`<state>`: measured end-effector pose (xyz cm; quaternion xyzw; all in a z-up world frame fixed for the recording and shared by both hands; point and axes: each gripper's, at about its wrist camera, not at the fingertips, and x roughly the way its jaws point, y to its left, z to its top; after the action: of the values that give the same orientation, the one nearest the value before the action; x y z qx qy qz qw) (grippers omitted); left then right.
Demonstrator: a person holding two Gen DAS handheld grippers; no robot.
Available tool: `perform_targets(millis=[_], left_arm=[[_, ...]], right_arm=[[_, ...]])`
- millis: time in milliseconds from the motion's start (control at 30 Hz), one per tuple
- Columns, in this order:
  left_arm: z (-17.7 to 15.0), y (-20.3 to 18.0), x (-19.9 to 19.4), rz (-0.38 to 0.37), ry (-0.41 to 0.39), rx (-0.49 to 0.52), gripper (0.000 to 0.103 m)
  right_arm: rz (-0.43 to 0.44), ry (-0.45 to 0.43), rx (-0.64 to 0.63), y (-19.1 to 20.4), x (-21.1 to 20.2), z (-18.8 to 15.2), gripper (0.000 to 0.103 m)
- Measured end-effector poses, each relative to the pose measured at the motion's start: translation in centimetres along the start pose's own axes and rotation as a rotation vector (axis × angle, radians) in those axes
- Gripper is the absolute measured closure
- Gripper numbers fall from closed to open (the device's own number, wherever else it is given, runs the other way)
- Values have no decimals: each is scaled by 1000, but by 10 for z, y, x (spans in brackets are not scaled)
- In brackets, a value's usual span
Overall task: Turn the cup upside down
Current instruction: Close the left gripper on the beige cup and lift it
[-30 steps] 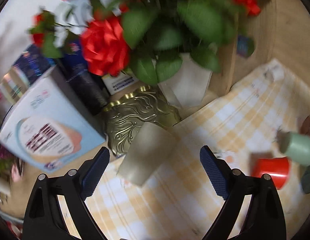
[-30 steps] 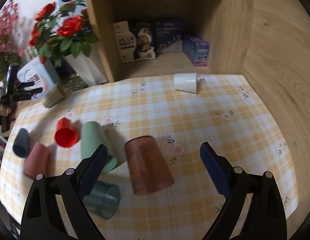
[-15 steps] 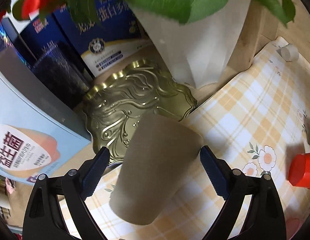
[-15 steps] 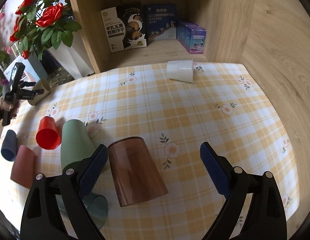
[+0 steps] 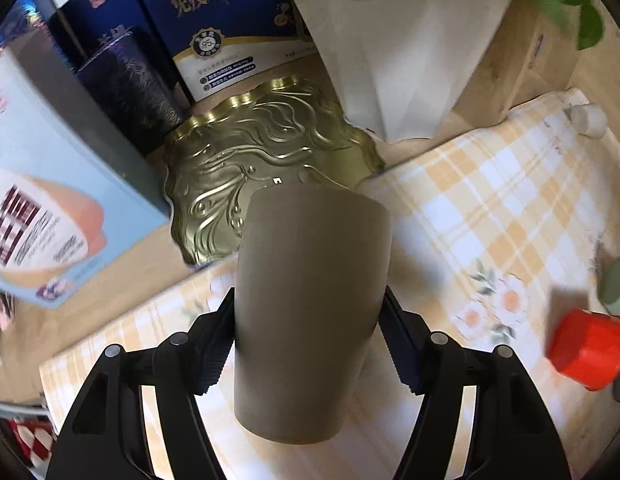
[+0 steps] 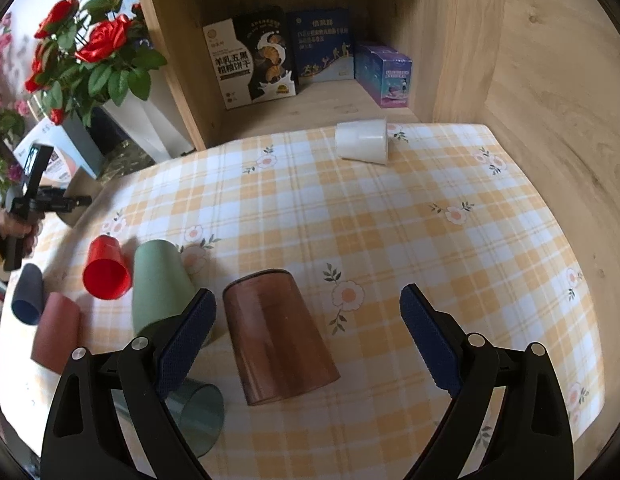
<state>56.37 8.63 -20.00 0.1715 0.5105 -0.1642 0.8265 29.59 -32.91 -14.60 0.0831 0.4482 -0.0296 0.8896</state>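
Note:
A tan cup (image 5: 310, 304) lies on its side on the checked tablecloth (image 5: 489, 220), its closed base toward the camera. My left gripper (image 5: 308, 344) is shut on it, one pad on each side of its wall. In the right wrist view the left gripper (image 6: 50, 202) shows far left at the table edge. My right gripper (image 6: 306, 340) is open above a brown cup (image 6: 278, 336) that lies on its side between the fingers, not touched.
A gold embossed tin (image 5: 266, 180), boxes and a white vase (image 5: 401, 52) stand just behind the tan cup. Red (image 6: 106, 268), green (image 6: 160, 288), pink (image 6: 56, 332), navy (image 6: 28, 294), teal (image 6: 198, 416) and white (image 6: 361, 140) cups lie on the cloth. A wooden shelf (image 6: 310, 100) stands at the back.
My left gripper moved forward around the tan cup and closed on it. My right gripper drifted slightly toward the brown cup and stayed open.

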Motion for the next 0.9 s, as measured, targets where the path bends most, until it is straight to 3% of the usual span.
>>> perform_targets(millis=[333,500,700,900], left_arm=[[-46,-41,-92,-34,5,-42,37],[-77,-73,-156,-31,-53,-81,37],[-134,-155,-219,-97,-98,-111,37],[-195,-243,-225,-235,-114,-183,37]], right_arm=[[67,-26,32,2,-33,-18,13],[100,-62,44,-3,-59,-30,13],[125,-104,70,-21,-89,-49,13],[155,-97,75,-35,-98,-70,13]])
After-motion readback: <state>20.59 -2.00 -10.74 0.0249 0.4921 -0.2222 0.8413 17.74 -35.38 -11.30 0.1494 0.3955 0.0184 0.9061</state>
